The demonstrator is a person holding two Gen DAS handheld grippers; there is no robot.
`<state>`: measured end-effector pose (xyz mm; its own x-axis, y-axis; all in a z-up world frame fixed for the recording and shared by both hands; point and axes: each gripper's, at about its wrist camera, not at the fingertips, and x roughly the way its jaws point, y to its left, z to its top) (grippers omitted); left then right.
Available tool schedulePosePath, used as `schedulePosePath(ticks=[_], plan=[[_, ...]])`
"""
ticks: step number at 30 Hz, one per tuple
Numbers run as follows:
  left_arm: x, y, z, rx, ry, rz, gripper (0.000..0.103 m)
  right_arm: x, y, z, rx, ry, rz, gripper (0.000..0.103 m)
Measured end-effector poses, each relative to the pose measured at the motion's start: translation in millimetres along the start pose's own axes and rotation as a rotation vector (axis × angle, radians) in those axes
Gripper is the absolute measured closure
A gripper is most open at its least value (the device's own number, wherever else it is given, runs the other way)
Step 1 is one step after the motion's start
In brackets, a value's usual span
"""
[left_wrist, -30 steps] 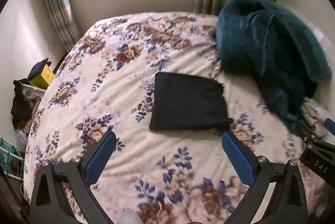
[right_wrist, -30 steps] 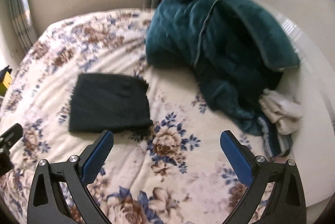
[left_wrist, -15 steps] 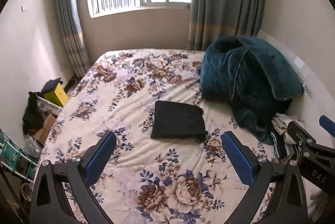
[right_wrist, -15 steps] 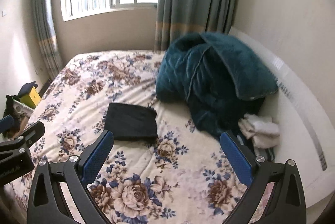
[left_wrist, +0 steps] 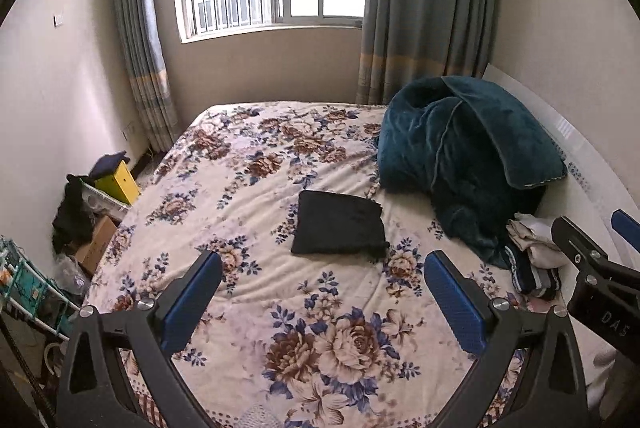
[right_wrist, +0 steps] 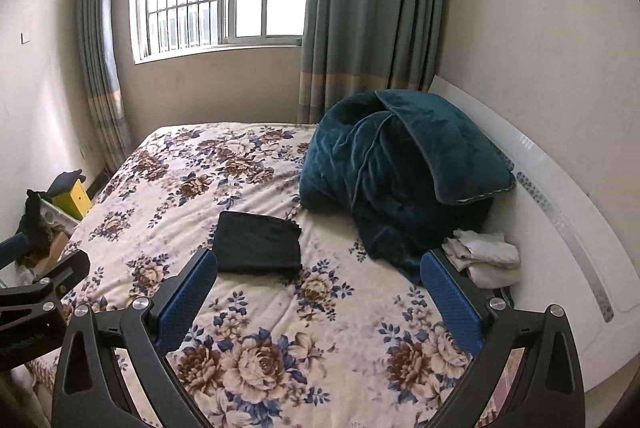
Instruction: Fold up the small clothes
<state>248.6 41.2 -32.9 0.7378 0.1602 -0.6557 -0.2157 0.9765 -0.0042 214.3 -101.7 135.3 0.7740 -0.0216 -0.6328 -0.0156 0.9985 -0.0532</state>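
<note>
While both tools hang above the near edge of the bed [left_wrist: 248, 188], nothing is caught between their blue pads. Off the bed's left edge, a yellow box [left_wrist: 117, 180] sits on floor clutter. The left gripper [left_wrist: 320, 292] has its fingers spread wide, empty, over the flowered bedspread. Just beyond it, near the middle of the bed, lies the black folded garment [left_wrist: 338, 228], flat and squared, touching neither tool. The right gripper [right_wrist: 316, 288] is likewise splayed apart and empty, the garment sitting just past its left finger. Toward the far right corner of the bed, a teal blanket [right_wrist: 392, 172] is heaped against the white headboard [right_wrist: 560, 228]. By the bed's right edge, below the blanket, a small pile of pale clothes [right_wrist: 484, 256] rests, well apart from the black piece.
</note>
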Motion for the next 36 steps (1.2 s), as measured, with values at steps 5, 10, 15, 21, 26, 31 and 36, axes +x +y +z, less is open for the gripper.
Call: schedulePosePath(ticks=[5, 10, 15, 21, 26, 31, 36], plan=[[-8.6, -2.3, -2.7, 0.006, -0.022, 0.005, 0.0, -5.8, -7.0, -5.5, 0.012, 0.004, 0.011, 0.0], [-11.5, -3.6, -5.3, 0.011, -0.03, 0.017, 0.0, -12.6, -15.0, -3.6, 0.013, -0.004, 0.017, 0.0], [-14.4, -3.6, -7.8, 0.003, -0.025, 0.01, 0.0, -16.3, -16.6, 0.9, -0.001, -0.018, 0.031, 0.0], [-13.7, -2.4, -8.9, -0.003, -0.034, 0.022, 0.0, -16.8, -16.4, 4.4, -0.011, -0.02, 0.042, 0.0], [-15.9, -1.5, -8.9, -0.005, -0.037, 0.026, 0.0, -16.9, -17.9, 4.9, -0.012, -0.016, 0.051, 0.0], [-19.1, -1.0, -8.6, -0.01, -0.044, 0.031, 0.0, -17.5, -18.3, 5.1, -0.012, -0.018, 0.056, 0.0], [-21.9, -2.0, -7.7, -0.003, -0.05, 0.035, 0.0, -16.5, -17.7, 8.1, -0.009, -0.022, 0.064, 0.0]])
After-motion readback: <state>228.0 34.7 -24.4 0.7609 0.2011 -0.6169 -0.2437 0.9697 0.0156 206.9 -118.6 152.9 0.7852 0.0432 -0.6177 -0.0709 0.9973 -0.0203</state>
